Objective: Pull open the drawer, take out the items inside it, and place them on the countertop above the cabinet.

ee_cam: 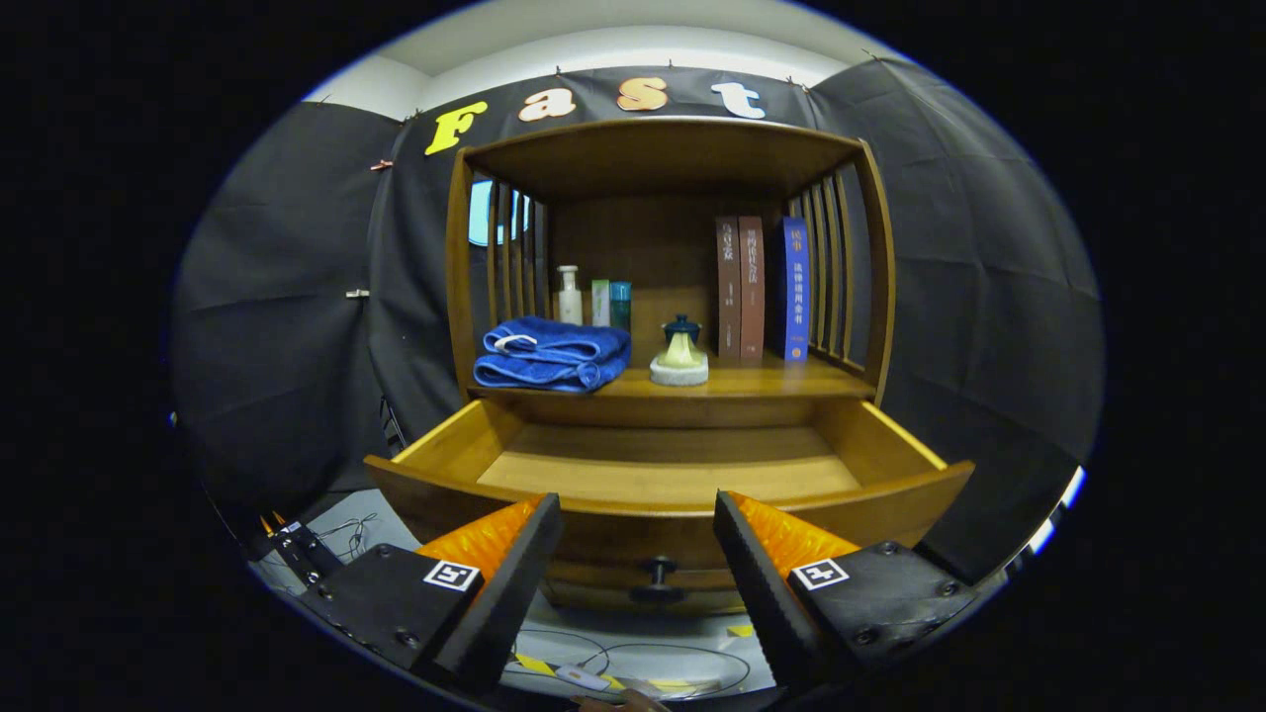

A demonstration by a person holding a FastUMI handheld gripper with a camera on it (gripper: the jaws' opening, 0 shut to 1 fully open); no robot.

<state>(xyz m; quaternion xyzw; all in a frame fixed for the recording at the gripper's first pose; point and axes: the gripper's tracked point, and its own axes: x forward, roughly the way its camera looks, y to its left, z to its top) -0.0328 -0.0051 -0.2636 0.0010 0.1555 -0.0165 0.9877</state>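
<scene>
Before the pulled-out wooden drawer [673, 475], level with its front edge, the gripper [638, 554] points straight ahead, fingers spread wide, holding nothing, flanking the dark round knob [657, 572]. Folded blue towel [552, 354] lies at the countertop's [752, 381] left edge.

My claw [638, 539] hangs spread wide before the wooden drawer [668, 485], which is pulled fully open, its knob [657, 571] between my fingers. On the table above lie a folded blue towel [552, 354] and a small lidded pot [679, 352].
</scene>
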